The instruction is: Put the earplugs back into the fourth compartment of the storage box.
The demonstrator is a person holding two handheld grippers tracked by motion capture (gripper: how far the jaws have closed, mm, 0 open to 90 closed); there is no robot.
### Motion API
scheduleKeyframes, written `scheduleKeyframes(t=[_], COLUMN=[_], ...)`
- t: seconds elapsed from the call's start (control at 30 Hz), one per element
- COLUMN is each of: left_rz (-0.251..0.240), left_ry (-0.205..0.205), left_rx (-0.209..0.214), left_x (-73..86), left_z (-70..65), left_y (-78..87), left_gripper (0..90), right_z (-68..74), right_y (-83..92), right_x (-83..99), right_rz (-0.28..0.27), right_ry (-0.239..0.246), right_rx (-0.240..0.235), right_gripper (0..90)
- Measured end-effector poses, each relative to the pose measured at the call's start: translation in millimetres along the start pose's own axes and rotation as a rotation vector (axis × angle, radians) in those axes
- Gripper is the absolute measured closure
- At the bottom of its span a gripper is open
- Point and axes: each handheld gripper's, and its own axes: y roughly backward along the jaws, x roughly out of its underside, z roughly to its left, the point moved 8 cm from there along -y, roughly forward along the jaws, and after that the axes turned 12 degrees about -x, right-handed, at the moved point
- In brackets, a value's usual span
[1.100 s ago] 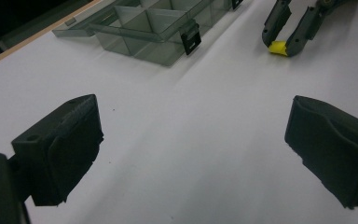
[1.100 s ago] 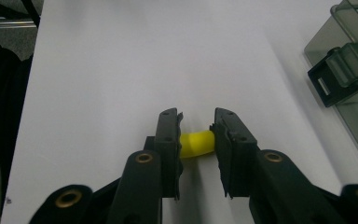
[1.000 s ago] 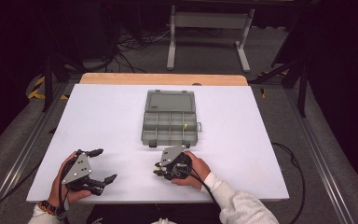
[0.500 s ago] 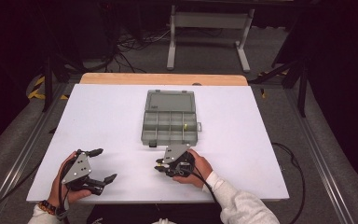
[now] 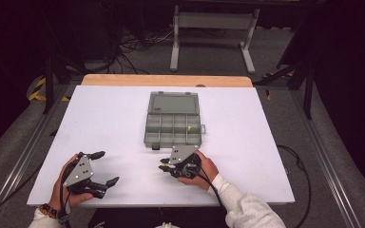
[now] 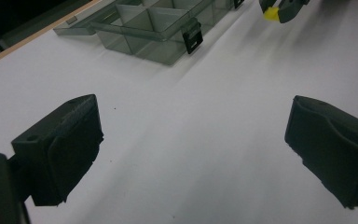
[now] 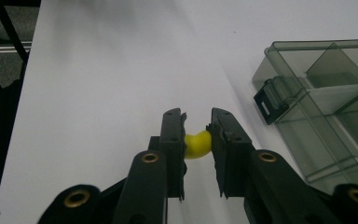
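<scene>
Right hand-held gripper (image 7: 196,128) is pinched narrow on a small yellow piece (image 7: 197,143), just in front of the organizer box (image 5: 173,118) at its near edge. The piece sits at the very pad tips, curved and off-centre, so it could pop out or twist once lifted, likely dropping on the worktop (image 5: 114,123) short of the box. The box latch (image 7: 271,100) sticks out close by; a low carry could clip it and shove the box. Left hand-held gripper (image 6: 191,154) stands wide with nothing between its pads, well left of the box. Versus a second back: right jaws a touch tighter, right hand barely shifted, left hand and box unchanged.
</scene>
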Motion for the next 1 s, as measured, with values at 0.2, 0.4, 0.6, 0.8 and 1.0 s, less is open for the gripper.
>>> scheduleKeyframes(t=[0.2,0.4,0.6,0.8,1.0], left_rz=[-0.001,0.000,-0.001,-0.001,0.000], left_ry=[0.001,0.001,0.001,0.000,-0.001], left_rx=[0.000,0.000,0.001,0.001,0.002], left_x=[-0.2,-0.2,-0.1,-0.1,-0.1], left_z=[0.1,0.2,0.4,0.1,0.0], left_y=[0.0,0.0,-0.1,0.2,0.0], left_gripper=[4.9,4.9,4.9,4.9,4.9], right_z=[-3.0,-5.3,-6.7,-7.7,-9.0], right_y=[7.9,13.3,16.4,18.8,21.7], right_x=[-2.8,-4.0,-5.1,-5.8,-6.4], right_rz=[-0.022,-0.038,-0.046,-0.052,-0.057], right_ry=[0.000,-0.007,-0.005,-0.006,-0.004], right_rx=[0.022,0.035,0.045,0.051,0.060], right_gripper=[76.7,76.9,77.1,77.1,77.3])
